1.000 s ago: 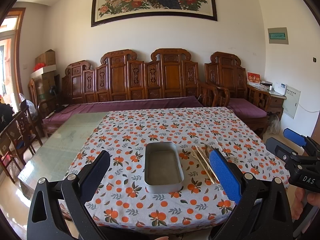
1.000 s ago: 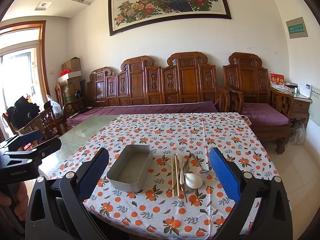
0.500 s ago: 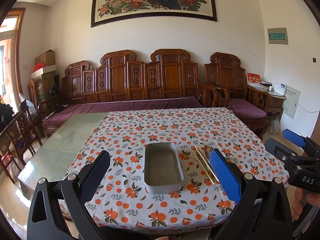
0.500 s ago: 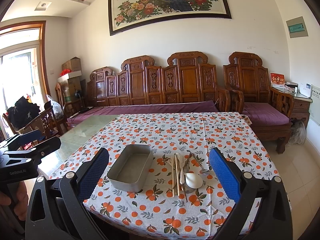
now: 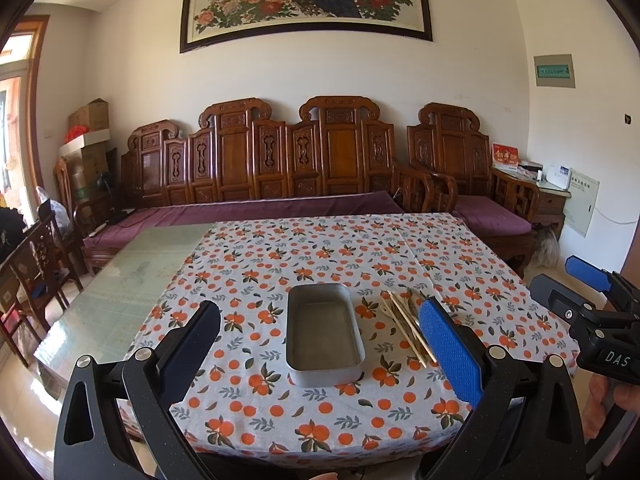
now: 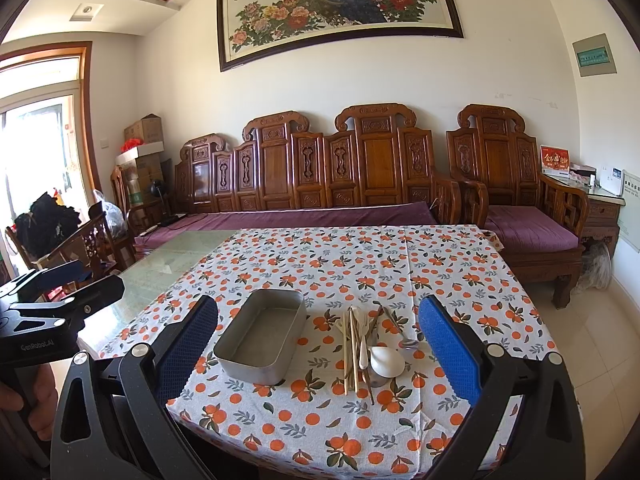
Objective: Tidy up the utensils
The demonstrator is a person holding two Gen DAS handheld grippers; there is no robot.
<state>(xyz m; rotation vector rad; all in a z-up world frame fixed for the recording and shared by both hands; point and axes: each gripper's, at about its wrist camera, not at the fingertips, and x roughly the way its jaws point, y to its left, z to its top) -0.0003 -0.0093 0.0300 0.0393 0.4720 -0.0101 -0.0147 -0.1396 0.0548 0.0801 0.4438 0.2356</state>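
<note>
Utensils (image 6: 362, 348) are lying loose on bench (image 6: 440, 264) just beside empty tin tray (image 6: 260, 344); nothing sorted yet. Left gripper (image 5: 320, 344) & right gripper (image 6: 318, 346) are hovering, jaws released.

The right gripper (image 6: 318, 344) hangs wide open above the table's near edge, facing a metal tray (image 6: 262, 342) beside loose chopsticks (image 6: 352, 350) and spoons (image 6: 386, 362).
</note>
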